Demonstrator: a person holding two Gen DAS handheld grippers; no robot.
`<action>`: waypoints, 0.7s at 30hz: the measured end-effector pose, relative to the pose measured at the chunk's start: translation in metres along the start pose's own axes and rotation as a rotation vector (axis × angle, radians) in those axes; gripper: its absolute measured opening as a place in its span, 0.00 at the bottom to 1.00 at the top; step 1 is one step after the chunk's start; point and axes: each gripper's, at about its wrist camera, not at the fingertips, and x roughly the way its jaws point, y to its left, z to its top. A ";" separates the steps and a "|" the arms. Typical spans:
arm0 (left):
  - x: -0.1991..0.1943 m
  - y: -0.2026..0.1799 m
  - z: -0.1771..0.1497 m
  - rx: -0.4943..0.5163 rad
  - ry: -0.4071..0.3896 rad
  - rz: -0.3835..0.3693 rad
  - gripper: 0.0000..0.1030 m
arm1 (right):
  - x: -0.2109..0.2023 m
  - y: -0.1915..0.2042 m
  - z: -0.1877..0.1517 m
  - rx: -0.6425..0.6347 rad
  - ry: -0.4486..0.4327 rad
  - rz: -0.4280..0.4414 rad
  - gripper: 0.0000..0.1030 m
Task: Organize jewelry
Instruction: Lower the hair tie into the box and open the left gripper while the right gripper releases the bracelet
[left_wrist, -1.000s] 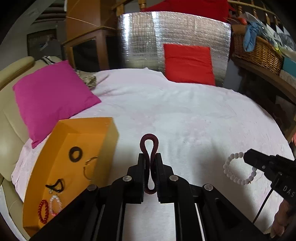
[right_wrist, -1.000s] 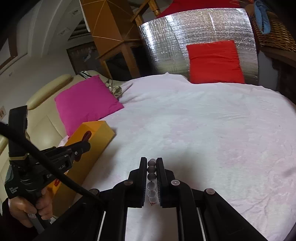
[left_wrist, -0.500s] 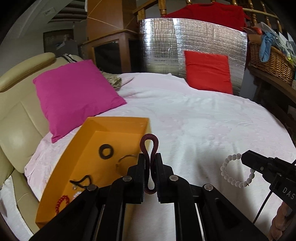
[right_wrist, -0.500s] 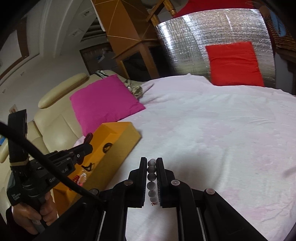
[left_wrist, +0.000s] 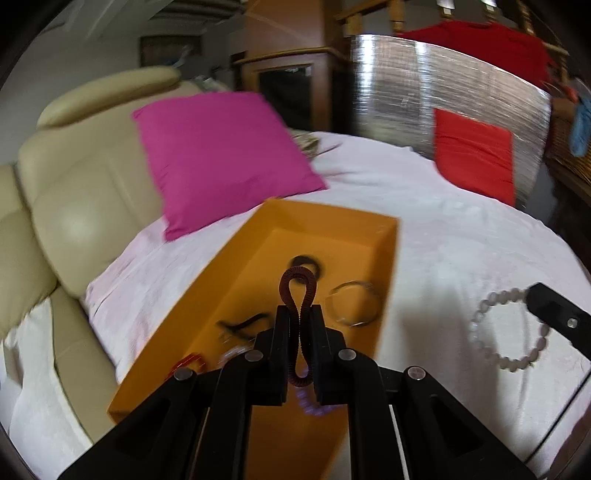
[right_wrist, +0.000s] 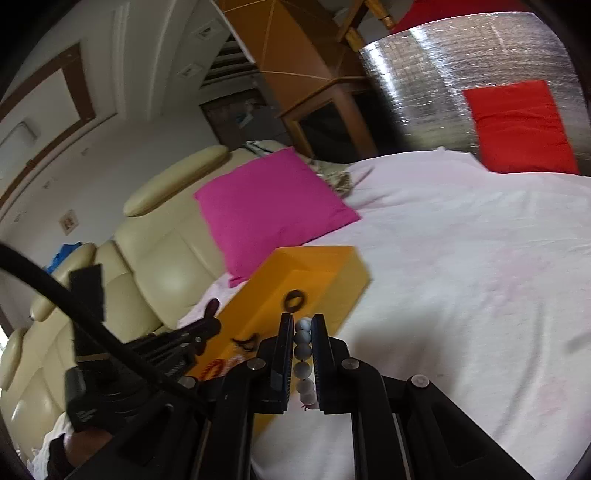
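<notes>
My left gripper (left_wrist: 299, 314) is shut on a dark red coiled hair tie (left_wrist: 297, 291), held above the open orange box (left_wrist: 389, 258). The box holds a black ring (left_wrist: 308, 264), a thin metal bangle (left_wrist: 354, 306), a black piece (left_wrist: 242, 325) and a red bracelet (left_wrist: 190, 360). My right gripper (right_wrist: 303, 325) is shut on a white bead bracelet (right_wrist: 303, 350), to the right of the box (right_wrist: 343, 291). In the left wrist view that bracelet (left_wrist: 509, 328) hangs from the right gripper (left_wrist: 554, 314) over the sheet.
The box lies on a bed with a pale pink sheet (left_wrist: 461, 240). A magenta pillow (left_wrist: 221, 155) and a cream padded headboard (left_wrist: 81, 184) are on the left. A red cushion (left_wrist: 476, 155) leans on a silver foil panel (left_wrist: 424, 103) at the back.
Both grippers have swung left toward the orange box. The left gripper with the hair tie has come over the box; the right gripper with the bead bracelet has come nearer its right side.
</notes>
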 end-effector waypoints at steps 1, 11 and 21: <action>0.002 0.010 -0.002 -0.021 0.012 0.011 0.10 | 0.002 0.005 -0.001 0.000 0.004 0.018 0.11; 0.025 0.049 -0.017 -0.120 0.122 0.034 0.10 | 0.028 0.047 -0.021 0.011 0.086 0.197 0.11; 0.052 0.081 -0.034 -0.201 0.255 0.077 0.10 | 0.065 0.074 -0.051 -0.001 0.203 0.262 0.11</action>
